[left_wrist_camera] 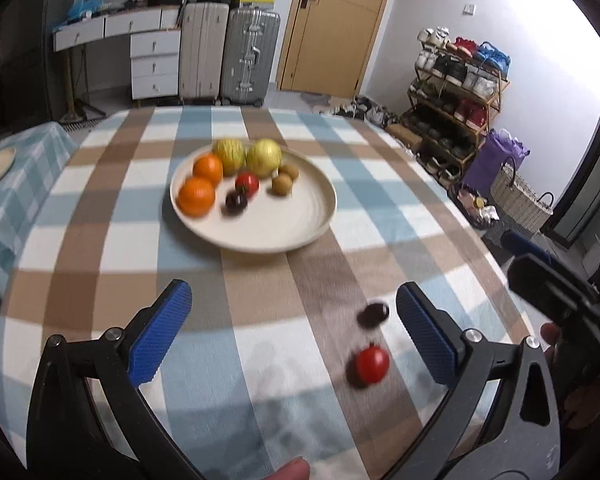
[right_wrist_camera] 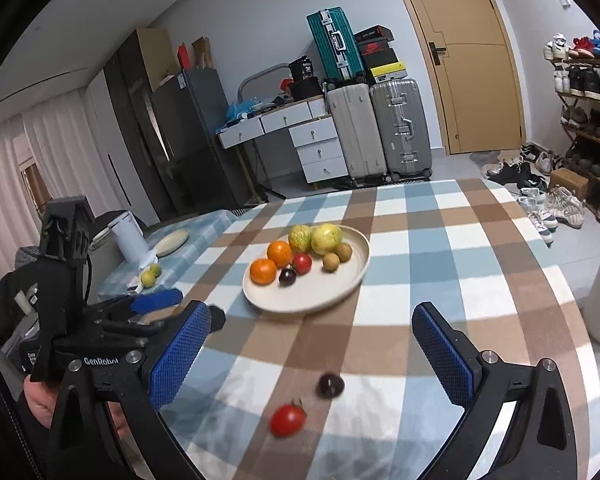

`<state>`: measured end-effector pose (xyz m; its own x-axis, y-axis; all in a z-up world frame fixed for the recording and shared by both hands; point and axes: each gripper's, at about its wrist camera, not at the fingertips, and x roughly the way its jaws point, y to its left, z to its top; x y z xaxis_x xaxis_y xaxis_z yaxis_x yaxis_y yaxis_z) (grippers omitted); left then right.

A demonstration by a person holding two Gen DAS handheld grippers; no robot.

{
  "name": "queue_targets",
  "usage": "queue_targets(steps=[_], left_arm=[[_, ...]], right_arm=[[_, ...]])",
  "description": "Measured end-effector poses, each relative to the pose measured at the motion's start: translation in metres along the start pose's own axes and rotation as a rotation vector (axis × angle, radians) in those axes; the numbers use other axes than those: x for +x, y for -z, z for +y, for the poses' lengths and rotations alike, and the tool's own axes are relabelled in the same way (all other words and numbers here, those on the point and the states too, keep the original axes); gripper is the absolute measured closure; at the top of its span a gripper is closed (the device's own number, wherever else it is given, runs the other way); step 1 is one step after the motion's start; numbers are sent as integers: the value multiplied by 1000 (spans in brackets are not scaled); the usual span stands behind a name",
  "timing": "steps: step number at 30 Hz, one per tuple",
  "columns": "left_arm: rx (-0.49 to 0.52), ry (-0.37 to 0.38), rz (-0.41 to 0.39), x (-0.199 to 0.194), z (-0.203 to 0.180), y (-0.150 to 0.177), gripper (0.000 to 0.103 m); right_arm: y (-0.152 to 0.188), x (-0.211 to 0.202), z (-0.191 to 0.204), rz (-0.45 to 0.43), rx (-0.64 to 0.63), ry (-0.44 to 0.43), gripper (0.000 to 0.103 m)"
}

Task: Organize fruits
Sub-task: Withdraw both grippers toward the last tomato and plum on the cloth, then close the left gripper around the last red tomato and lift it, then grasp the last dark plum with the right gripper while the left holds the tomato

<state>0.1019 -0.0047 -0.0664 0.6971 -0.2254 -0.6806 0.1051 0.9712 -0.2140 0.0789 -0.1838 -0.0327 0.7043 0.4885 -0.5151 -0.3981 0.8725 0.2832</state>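
Checked tablecloth (left_wrist_camera: 112, 240) covers the table; a large cream plate (left_wrist_camera: 300, 224) sits near the middle, well apart from both grippers.

Progress, judged from layout: mostly done. Eight fruits on the plate, grouped in pairs by kind; two left loose on the cloth near the front edge.

Count on plate:
- 2 yellow-green apple-like fruits (left_wrist_camera: 263, 157), at the back, side by side
- 2 oranges (left_wrist_camera: 196, 197), left side, touching or nearly
- 2 small brown fruits (left_wrist_camera: 282, 184), kiwi-like, too blurred to be sure
- 1 red cherry tomato on plate (left_wrist_camera: 247, 184)
- 1 dark purple small fruit on plate (left_wrist_camera: 236, 202), just beside it

Loose on cloth:
- 1 red cherry tomato (right_wrist_camera: 287, 420)
- 1 dark small fruit (right_wrist_camera: 330, 385), near it, not touching

Likely left: move those two to join their matches on the plate.

Left gripper (left_wrist_camera: 294, 334): jaws spread wide, nothing clamped. Both loose fruits lie just inside its right finger in the left wrist view.
Right gripper (right_wrist_camera: 314, 356): jaws spread wide, nothing clamped. The loose fruits lie on the cloth between its fingers in view, untouched.

Off-task: two greenish fruits (right_wrist_camera: 151, 276) and a second plate (right_wrist_camera: 173, 242) on the side table.
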Motion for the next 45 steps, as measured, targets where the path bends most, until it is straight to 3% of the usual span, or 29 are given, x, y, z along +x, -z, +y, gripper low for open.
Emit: queue_targets(steps=[8, 19, 25, 28, 30, 34, 45], left_arm=[[16, 101, 106, 21, -13, 25, 1], [55, 117, 174, 54, -31, 44, 4], [82, 158, 231, 72, -39, 47, 32], [96, 182, 234, 75, -43, 46, 54], [108, 195, 238, 77, -46, 47, 76], [135, 252, 256, 79, -50, 47, 78], [64, 260, 187, 61, -21, 34, 78]], right_arm=[[27, -16, -7, 12, 20, 36, 0], [52, -18, -22, 53, 50, 56, 0], [59, -10, -34, 77, 78, 62, 0], [61, -8, -38, 82, 88, 62, 0], [61, -6, -40, 87, 89, 63, 0], [61, -2, -43, 97, 95, 66, 0], [56, 21, -44, 162, 106, 51, 0]])
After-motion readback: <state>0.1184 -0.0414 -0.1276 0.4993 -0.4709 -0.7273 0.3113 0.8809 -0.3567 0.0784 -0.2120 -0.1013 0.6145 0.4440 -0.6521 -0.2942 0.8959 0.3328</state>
